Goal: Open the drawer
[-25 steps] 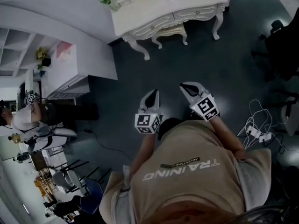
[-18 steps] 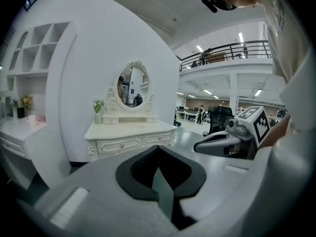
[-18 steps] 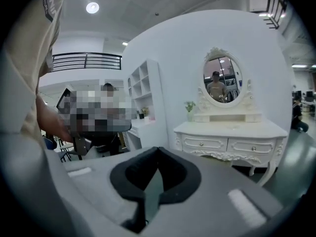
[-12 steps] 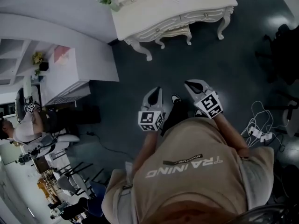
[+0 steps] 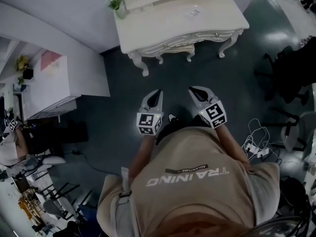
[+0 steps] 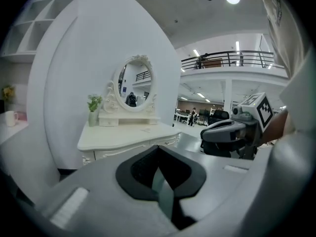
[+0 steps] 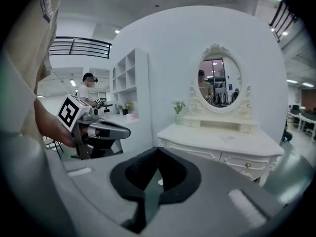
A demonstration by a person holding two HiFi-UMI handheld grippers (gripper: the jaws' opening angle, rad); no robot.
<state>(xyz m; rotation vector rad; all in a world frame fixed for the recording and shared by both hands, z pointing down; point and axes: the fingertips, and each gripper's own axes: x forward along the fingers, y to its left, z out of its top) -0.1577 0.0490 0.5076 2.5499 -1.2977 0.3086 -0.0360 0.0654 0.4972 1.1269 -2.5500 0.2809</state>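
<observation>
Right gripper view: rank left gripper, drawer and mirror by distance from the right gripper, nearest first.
1. left gripper: close alongside, at left.
2. drawer: in the front of the dresser, lower right.
3. mirror: at the dresser's back, against the wall.

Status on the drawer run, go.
Left hand-held gripper shut, empty. Right hand-held gripper shut, empty. Drawer closed, both grippers short of it. Stool tucked under dressing table.

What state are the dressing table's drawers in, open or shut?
Shut: the drawers sit flush in the front of the dressing table, nothing pulled out.
</observation>
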